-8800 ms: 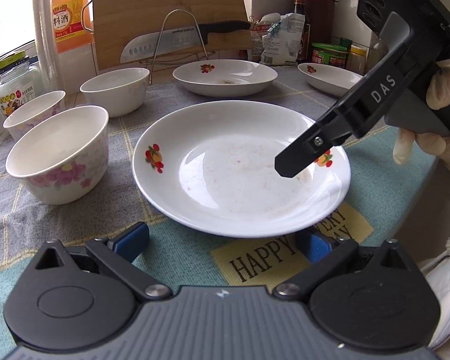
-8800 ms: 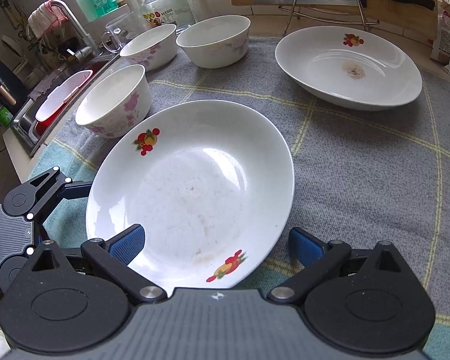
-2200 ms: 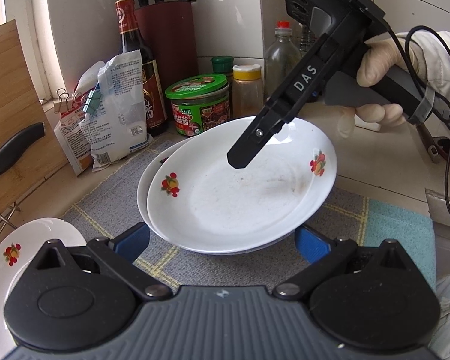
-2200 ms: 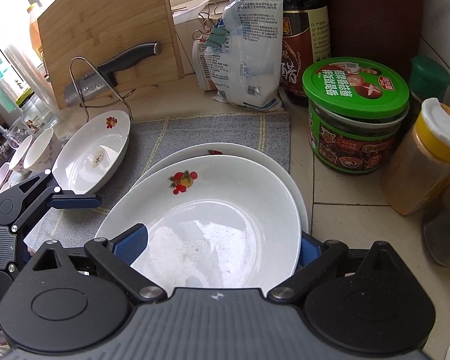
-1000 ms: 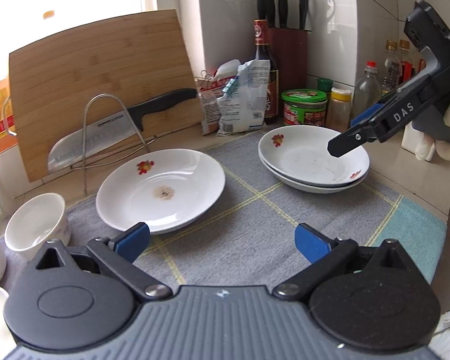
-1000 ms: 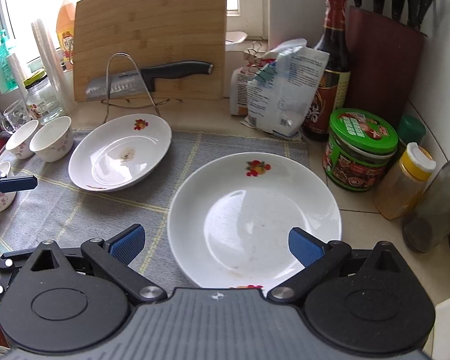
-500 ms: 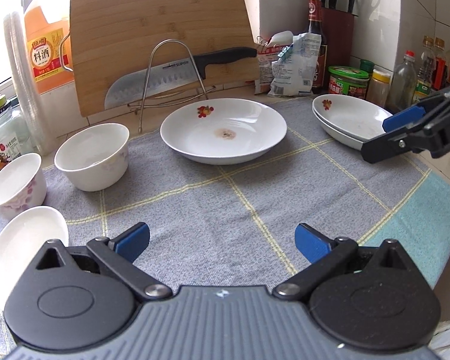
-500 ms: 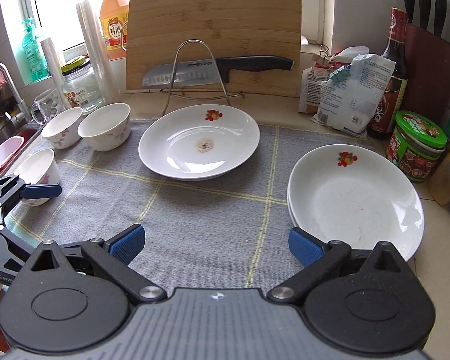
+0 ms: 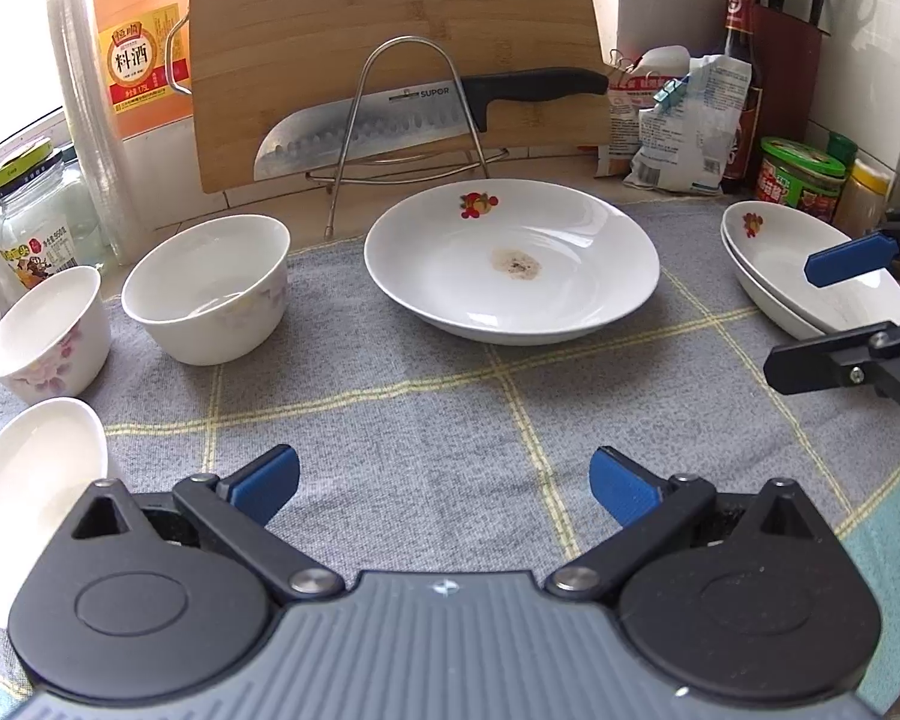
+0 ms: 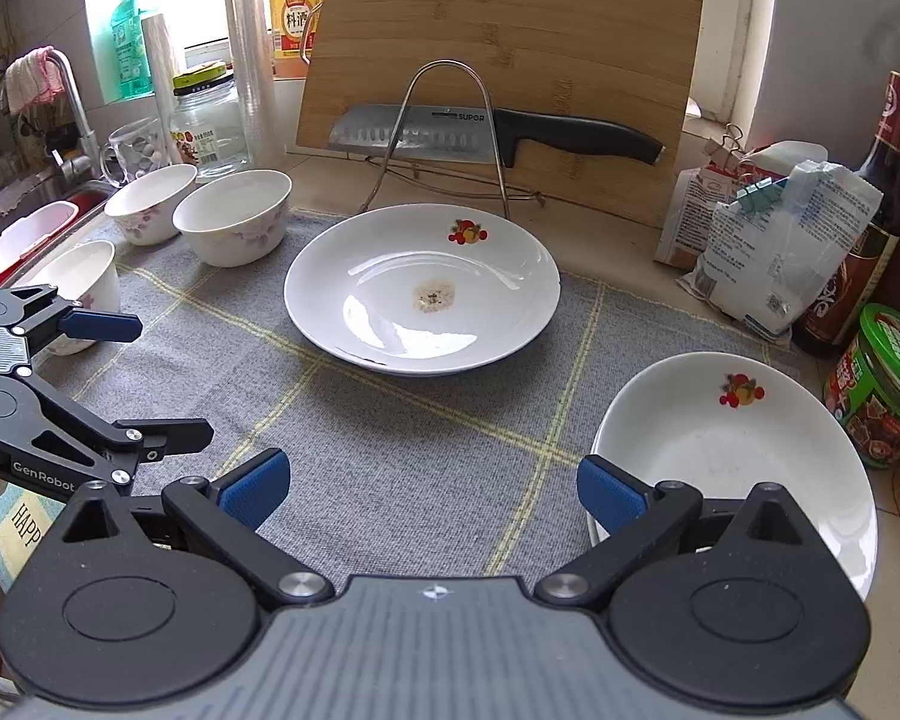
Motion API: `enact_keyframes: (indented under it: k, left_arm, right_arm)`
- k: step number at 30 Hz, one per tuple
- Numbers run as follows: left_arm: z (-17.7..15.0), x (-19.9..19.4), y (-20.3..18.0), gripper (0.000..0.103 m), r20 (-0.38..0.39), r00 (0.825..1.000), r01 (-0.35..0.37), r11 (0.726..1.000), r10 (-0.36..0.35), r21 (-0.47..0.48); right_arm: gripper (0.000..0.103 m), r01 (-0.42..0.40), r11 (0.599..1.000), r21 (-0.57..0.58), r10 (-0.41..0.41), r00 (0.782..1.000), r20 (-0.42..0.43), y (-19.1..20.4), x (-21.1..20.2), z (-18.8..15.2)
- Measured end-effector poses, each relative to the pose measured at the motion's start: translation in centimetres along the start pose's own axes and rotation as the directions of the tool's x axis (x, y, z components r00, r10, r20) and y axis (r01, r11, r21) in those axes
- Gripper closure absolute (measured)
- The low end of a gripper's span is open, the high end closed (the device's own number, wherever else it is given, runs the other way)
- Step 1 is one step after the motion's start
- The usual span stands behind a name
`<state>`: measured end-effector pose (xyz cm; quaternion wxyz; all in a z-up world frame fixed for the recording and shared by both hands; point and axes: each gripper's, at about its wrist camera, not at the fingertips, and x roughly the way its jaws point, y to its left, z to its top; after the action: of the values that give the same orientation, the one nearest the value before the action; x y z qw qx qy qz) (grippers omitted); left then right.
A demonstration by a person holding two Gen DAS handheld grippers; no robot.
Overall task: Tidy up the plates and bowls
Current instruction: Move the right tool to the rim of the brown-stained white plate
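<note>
A kitchen surface (image 9: 570, 174) of pale tile, backed by a window and white wall tiles, is partly covered by a grey woven cloth (image 9: 426, 420) with a thin yellow grid. At the cloth's middle sits a single plate (image 9: 510, 267), round, shallow, glossy white, with a small fruit print on its rim and a brown food stain at its centre. At the right edge of the cloth, two matching plates form a stack (image 10: 732, 456), nested one inside the other. Three bowls stand on the left: a plain-looking white bowl (image 9: 207, 288), a flowered bowl (image 9: 45, 330) beside it, and a near bowl (image 9: 33, 474) at the cloth's left edge. All three are deep and glazed; what they hold cannot be told. Behind, a bamboo cutting board (image 9: 390, 54) leans upright, with a steel knife (image 9: 426, 114) resting across a wire rack. The left tongs (image 9: 444, 483) and right tongs (image 10: 432, 486) hover above the cloth, their blue ribbed pads spread wide apart, gripping nothing.
</note>
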<state>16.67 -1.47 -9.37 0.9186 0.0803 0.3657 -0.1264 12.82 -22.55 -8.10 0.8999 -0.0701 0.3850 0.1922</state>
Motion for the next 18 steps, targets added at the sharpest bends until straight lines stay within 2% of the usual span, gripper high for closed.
enact_keyframes:
  k: [6, 12, 18]
  left_arm:
    - [0.8, 1.3, -1.8, 0.001, -0.021, 0.999, -0.034, 0.999, 0.034, 0.008]
    - [1.3, 3.0, -2.8, 0.001, -0.052, 0.999, -0.007, 1.0, 0.009, 0.029]
    - [1.5, 4.7, -2.4, 0.0, -0.059, 0.997, 0.041, 0.999, -0.04, 0.01]
  right_arm:
    - [0.0, -0.068, 0.997, -0.039, 0.069, 0.997, 0.021, -1.8, 0.7, 1.0]
    - [0.0, -0.089, 0.995, -0.037, 0.09, 0.995, 0.029, -2.6, 1.3, 1.5]
    - [0.0, -0.064, 0.998, -0.01, 0.064, 0.998, 0.009, -2.9, 1.9, 1.4]
